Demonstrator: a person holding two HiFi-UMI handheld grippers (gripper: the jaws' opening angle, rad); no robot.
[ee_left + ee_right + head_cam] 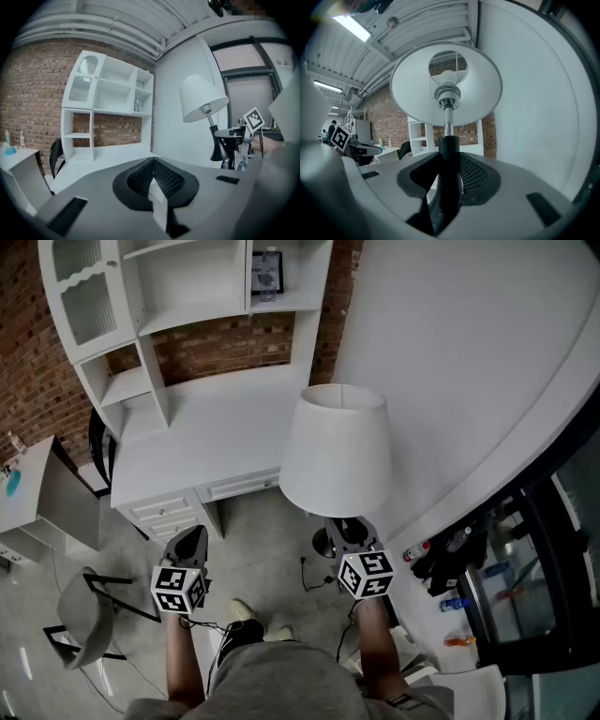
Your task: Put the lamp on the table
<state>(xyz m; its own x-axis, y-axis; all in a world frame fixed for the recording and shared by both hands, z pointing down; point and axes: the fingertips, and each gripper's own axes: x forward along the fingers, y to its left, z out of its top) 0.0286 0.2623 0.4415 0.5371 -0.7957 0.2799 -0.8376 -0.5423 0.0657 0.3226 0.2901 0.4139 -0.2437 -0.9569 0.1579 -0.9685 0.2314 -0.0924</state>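
Observation:
The lamp has a white shade point(337, 451) on a chrome rod and a black stem point(449, 154). It stands upright just off the right end of the white desk point(216, 437). My right gripper point(349, 531) is shut on the black stem below the shade, whose underside point(445, 89) fills the right gripper view. The left gripper view shows the lamp point(202, 101) tilted slightly, with the right gripper point(234, 136) at its stem. My left gripper point(190, 542) hangs in front of the desk drawers, jaws shut and empty point(152, 176).
A white hutch with shelves point(187, 296) stands on the desk against a brick wall. A grey chair point(84, 610) and a small white table point(37, 493) are at the left. A curved white wall point(469, 381) is on the right, with bottles point(455, 606) below it.

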